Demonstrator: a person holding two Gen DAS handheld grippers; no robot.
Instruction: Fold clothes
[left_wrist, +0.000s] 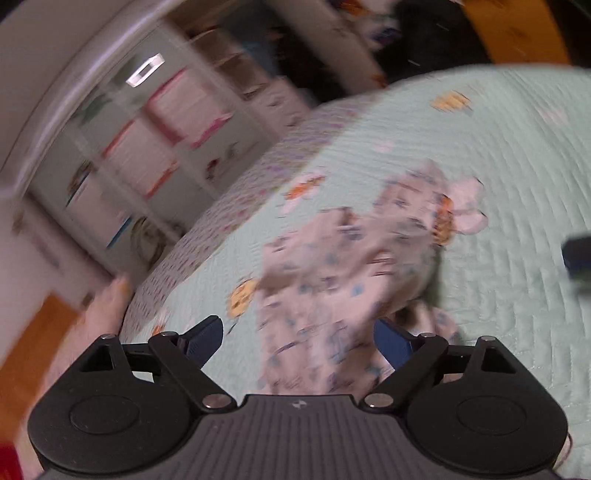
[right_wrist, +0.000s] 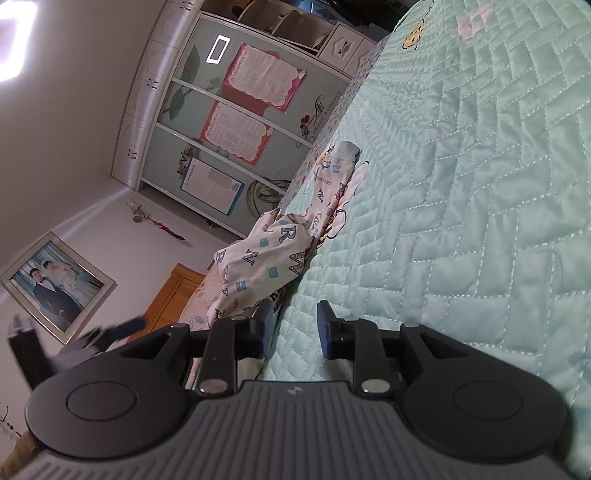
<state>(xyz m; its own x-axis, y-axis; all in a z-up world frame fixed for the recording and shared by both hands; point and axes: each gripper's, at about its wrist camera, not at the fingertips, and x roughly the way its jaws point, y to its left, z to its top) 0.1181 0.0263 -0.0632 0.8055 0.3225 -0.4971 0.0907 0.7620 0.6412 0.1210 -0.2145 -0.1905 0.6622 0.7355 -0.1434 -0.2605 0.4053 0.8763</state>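
On one mint quilt (left_wrist: 480, 147): one letter-print garment (left_wrist: 343, 266), at twelve o'clock from the left gripper (left_wrist: 299, 339), jaws wide, holding nothing. Right gripper (right_wrist: 293, 330): jaws narrow, pads clear of cloth

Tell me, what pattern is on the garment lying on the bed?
White garment printed with dark letters and small blue striped squares; the right wrist view shows it best.

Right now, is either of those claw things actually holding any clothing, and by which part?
No. The left gripper is wide open above the printed garment. The right gripper is partly open, nothing clamped.
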